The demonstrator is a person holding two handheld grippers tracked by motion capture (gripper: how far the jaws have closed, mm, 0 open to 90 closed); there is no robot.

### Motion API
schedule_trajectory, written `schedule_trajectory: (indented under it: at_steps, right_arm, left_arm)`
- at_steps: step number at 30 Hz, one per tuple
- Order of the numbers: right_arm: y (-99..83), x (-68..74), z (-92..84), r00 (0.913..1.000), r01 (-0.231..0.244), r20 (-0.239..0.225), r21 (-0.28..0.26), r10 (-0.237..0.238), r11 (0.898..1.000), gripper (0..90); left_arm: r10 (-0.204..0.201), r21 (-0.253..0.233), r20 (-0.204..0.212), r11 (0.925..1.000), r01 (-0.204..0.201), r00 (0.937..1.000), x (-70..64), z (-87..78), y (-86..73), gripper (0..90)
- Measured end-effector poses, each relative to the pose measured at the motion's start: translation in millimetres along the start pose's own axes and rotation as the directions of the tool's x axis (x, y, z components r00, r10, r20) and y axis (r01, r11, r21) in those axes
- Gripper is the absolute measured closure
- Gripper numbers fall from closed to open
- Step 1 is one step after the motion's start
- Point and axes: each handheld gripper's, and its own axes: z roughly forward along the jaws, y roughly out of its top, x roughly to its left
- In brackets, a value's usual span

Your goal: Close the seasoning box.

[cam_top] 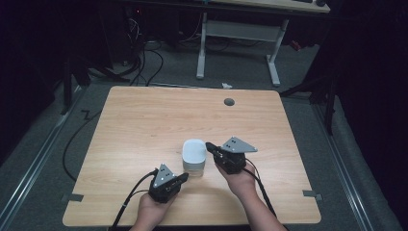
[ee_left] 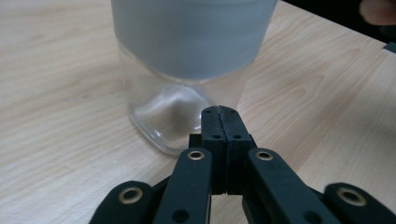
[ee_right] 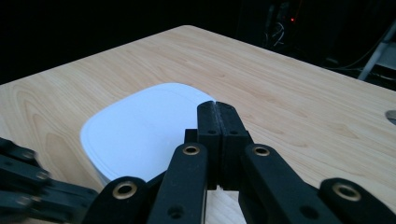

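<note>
Jar [cam_top: 194, 157] on table [cam_top: 144, 125], between both tools.

- No text, label, brand, number or sign is being shown legibly in any of the three views.
- No print is being displayed on the white lid [ee_right: 144, 133] of the clear jar [ee_left: 187, 70].
- No marking is being carried by the wooden table [cam_top: 144, 125].
- No lettering is being shown on the black tongs, neither the left tongs [ee_left: 219, 112] nor the right tongs [ee_right: 217, 107].
</note>
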Motion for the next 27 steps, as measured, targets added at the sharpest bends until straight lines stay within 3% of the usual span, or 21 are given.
schedule_trajectory:
  at_steps: [2,5,8,10,13,14,15,17,18,19,21,22,25,27]
  right_arm:
    - [-5.0,-9.4,-4.3,0.9997,-0.016,0.021,0.011,0.015,1.000,88.3]
    - [-10.5,-17.0,-8.7,0.9988,-0.029,0.039,0.017,0.029,0.999,87.6]
    - [-26.8,-35.6,-21.4,0.9939,-0.071,0.087,0.033,0.068,0.997,86.1]
    - [-34.9,-43.8,-27.6,0.9907,-0.090,0.106,0.038,0.086,0.995,85.2]
    - [-46.8,-54.3,-37.7,0.9845,-0.113,0.139,0.039,0.107,0.993,84.0]
    - [-60.0,-63.7,-50.6,0.9768,-0.136,0.171,0.035,0.128,0.990,82.5]
    - [-60.0,-63.7,-50.6,0.9768,-0.136,0.171,0.035,0.128,0.990,82.5]
    - [-73.5,-68.0,-65.1,0.9661,-0.157,0.212,0.030,0.147,0.987,79.2]
    - [-92.0,-65.1,-85.2,0.9521,-0.178,0.253,0.003,0.171,0.984,75.8]
    - [-92.0,-65.1,-85.2,0.9521,-0.178,0.253,0.003,0.171,0.984,75.8]
    - [-106.7,-60.4,-96.9,0.9369,-0.214,0.276,-0.032,0.215,0.976,74.6]
    - [-112.1,-58.0,-97.6,0.9407,-0.221,0.267,0.012,0.209,0.975,70.2]
    - [-110.1,-59.1,-96.5,0.9399,-0.207,0.279,0.007,0.197,0.978,69.2]
    - [-110.2,-61.0,-93.1,0.9372,-0.223,0.275,0.004,0.214,0.975,69.0]
  left_arm:
    - [0.028,-0.035,-0.037,0.9990,-0.029,0.9989,9.7,-10.0,14.1,87.9]
    - [0.028,-0.054,-0.072,0.9980,-0.032,0.9970,21.1,-17.1,23.8,84.9]
    - [0.020,-0.082,-0.144,0.9961,-0.032,0.9894,45.2,-29.3,41.0,80.3]
    - [0.020,-0.087,-0.163,0.9956,-0.034,0.9864,51.3,-32.3,45.0,75.7]
    - [0.075,-0.060,-0.237,0.9940,-0.091,0.9687,72.0,-42.2,52.0,67.6]
    - [0.134,-0.031,-0.299,0.9883,-0.150,0.9448,86.4,-50.7,49.6,60.0]
    - [0.134,-0.031,-0.299,0.9883,-0.150,0.9448,86.4,-50.7,49.6,59.2]
    - [0.123,-0.033,-0.356,0.9890,-0.144,0.9263,104.2,-64.2,45.3,58.6]
    - [0.072,-0.058,-0.375,0.9932,-0.101,0.9242,112.9,-72.2,42.9,58.1]
    - [0.072,-0.058,-0.375,0.9932,-0.101,0.9242,112.9,-72.2,42.9,57.9]
    - [0.034,-0.078,-0.379,0.9945,-0.069,0.9248,114.7,-71.3,45.3,57.2]
    - [0.057,-0.085,-0.358,0.9921,-0.093,0.9321,109.7,-67.2,46.1,55.4]
    - [0.086,-0.066,-0.349,0.9911,-0.116,0.9332,106.0,-62.8,42.6,54.5]
    - [0.112,-0.037,-0.345,0.9904,-0.133,0.9317,103.7,-59.1,36.7,54.3]
